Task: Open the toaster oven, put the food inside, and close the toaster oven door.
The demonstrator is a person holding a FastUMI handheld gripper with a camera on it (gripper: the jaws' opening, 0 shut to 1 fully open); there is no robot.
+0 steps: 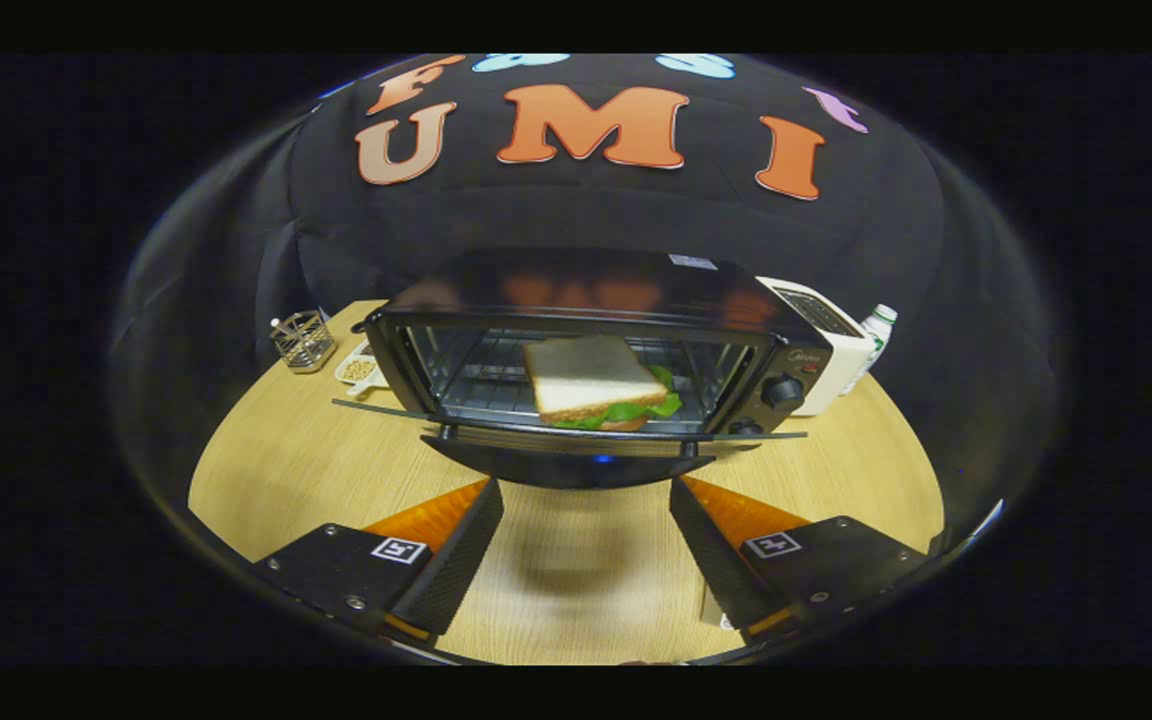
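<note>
A black toaster oven (596, 300) stands on the wooden table (276, 460) ahead of my fingers. Its glass door (566, 462) hangs folded down flat toward me, handle edge nearest. A sandwich (596, 383) of white bread with green lettuce lies on the wire rack inside the open cavity. My gripper (586, 500) is open, its two fingers spread wide just short of the door's front edge, with nothing between them. The oven's knobs (782, 391) sit on its right panel.
A white appliance (826, 335) and a plastic bottle (876, 335) stand right of the oven. A wire basket (303, 340) and a small dish (361, 370) sit to the oven's left. Bare wood lies between my fingers and the oven.
</note>
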